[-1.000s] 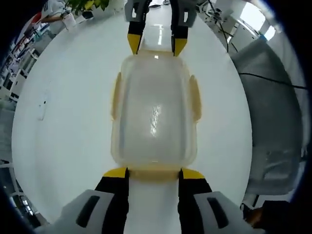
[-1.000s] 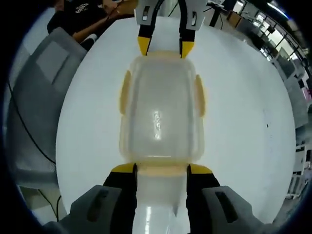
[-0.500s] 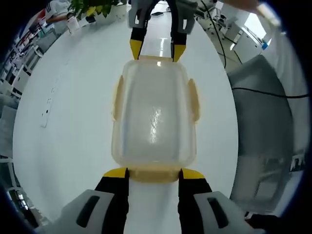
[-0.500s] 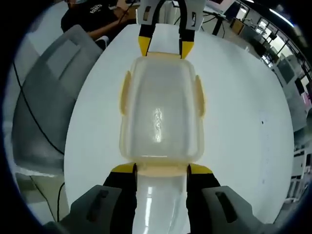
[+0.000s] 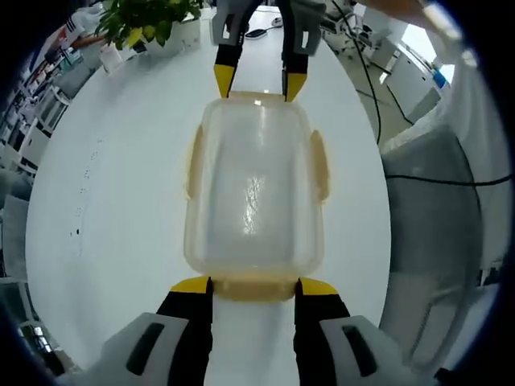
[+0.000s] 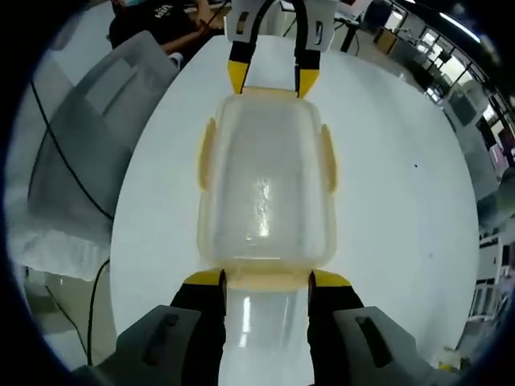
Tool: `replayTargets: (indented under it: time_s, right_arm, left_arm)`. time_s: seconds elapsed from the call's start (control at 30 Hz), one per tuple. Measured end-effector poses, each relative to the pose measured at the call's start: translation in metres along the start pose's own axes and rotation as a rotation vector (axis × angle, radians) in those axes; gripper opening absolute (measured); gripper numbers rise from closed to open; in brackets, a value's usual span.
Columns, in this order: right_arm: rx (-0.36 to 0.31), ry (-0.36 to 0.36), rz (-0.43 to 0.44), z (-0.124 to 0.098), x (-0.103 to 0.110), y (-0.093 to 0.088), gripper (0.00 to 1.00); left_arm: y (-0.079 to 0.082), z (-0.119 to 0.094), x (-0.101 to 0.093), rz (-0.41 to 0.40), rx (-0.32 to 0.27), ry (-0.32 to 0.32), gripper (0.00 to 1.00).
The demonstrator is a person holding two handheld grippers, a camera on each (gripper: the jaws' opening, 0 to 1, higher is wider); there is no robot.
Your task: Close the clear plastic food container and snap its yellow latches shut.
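Currently I am working both claws against the two short ends of the clear food container [image 5: 254, 189], which is sitting lid-on in the middle of the white bench [image 5: 105, 201].

Left side first. My left claw [image 5: 253, 283] is standing at the near end of the box in the left gripper view, jaws spread apart, yellow tips touching the end latch [image 5: 253, 285]. It is not gripping anything that I can see; I judge it is pressing there to bear on the latch and to brace the box against the push from the other end. Beyond the far end, a potted plant [image 5: 145, 18] is standing at the bench edge.

Right side. My right claw [image 6: 266, 278] is doing the same from the opposite end in the right gripper view, jaws parted, tips against its own end latch [image 6: 265, 281]. A grey chair [image 6: 88, 121] is standing beside the bench.

Container: the lid is lying flat on the base. Nothing is showing through the cloudy plastic; it is looking empty to me. The two long-side latches [image 6: 207, 154] are lying against the walls, though I cannot tell whether they are snapped home. The end latches seem to be the step in hand.
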State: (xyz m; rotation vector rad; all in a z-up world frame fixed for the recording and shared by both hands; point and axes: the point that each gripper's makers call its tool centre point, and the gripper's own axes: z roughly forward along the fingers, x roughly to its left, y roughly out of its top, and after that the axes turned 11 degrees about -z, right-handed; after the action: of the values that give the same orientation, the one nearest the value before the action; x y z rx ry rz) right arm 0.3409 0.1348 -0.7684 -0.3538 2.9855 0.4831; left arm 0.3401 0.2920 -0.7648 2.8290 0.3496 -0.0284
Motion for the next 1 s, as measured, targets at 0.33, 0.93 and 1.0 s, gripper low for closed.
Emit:
replayTargets:
  time_s: [0.33,0.93,1.0]
  right_arm:
    - [0.000,-0.002,0.029,-0.016,0.012,-0.042,0.36]
    - [0.024,0.007,0.076,-0.030,0.031,-0.109,0.36]
    - [0.020,0.011,0.084,-0.031,0.032,-0.114,0.36]
  left_arm:
    - [0.043,0.013,-0.009,0.025,0.003,-0.012,0.33]
    - [0.107,0.042,-0.020,0.062,0.010,-0.052,0.33]
    - [0.111,0.045,-0.020,0.066,0.010,-0.056,0.33]
